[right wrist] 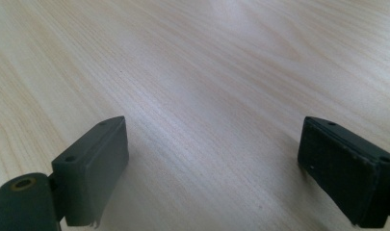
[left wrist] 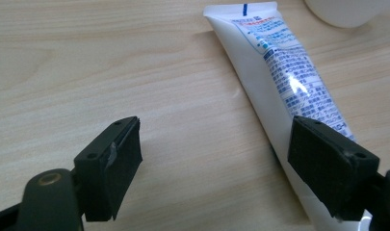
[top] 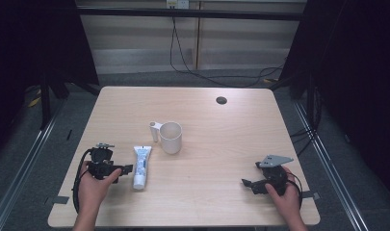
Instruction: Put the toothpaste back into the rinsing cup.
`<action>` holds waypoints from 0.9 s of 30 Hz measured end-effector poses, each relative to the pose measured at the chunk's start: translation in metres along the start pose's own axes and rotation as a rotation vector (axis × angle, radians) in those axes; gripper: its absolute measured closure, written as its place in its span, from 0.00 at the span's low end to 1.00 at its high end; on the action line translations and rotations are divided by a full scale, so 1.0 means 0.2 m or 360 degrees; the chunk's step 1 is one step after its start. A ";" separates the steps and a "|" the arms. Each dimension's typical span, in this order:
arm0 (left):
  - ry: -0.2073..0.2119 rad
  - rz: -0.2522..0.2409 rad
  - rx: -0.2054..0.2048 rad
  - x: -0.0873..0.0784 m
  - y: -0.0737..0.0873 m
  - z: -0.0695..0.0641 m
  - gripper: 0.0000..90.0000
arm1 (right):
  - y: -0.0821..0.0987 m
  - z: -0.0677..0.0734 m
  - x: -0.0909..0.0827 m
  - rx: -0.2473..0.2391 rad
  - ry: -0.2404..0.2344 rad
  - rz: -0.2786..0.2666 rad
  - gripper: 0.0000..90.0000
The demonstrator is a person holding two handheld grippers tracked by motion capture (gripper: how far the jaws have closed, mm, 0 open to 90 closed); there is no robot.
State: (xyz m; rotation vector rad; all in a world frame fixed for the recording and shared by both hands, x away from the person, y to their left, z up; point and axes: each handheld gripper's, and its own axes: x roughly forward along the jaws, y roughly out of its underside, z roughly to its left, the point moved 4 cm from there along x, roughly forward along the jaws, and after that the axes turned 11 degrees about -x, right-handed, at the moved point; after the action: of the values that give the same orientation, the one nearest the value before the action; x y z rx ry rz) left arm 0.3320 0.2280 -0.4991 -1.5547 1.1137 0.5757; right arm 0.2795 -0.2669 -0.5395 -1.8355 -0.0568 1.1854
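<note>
A white toothpaste tube point(top: 141, 167) with blue print lies flat on the wooden table point(top: 221, 144), cap end toward the near edge. A white mug point(top: 171, 137) stands just behind it, handle to the left. My left gripper point(top: 126, 169) is open, low over the table right beside the tube's left side. In the left gripper view the tube point(left wrist: 284, 96) runs past the right jaw, while bare wood lies between the jaws point(left wrist: 214, 163). My right gripper point(top: 247, 183) is open near the front right, with only tabletop between its jaws point(right wrist: 212, 168).
A dark round hole point(top: 221, 100) sits in the table near its far right edge. Black cables hang over the floor behind the table. Dark curtains stand at both sides.
</note>
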 end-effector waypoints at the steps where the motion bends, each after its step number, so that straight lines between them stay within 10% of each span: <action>1: -0.0001 -0.0001 -0.0010 0.00 -0.01 0.00 0.21 | 0.00 0.00 0.00 -0.0001 -0.0004 -0.0004 0.11; 27: 0.0034 0.0087 -0.0030 -0.01 -0.13 -0.07 0.22 | 0.00 0.00 0.00 0.0000 -0.0002 -0.0002 0.11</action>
State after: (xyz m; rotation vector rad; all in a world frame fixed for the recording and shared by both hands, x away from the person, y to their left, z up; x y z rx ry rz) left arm 0.3521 0.2150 -0.4807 -1.5538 1.1731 0.6088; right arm 0.2795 -0.2668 -0.5396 -1.8343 -0.0584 1.1861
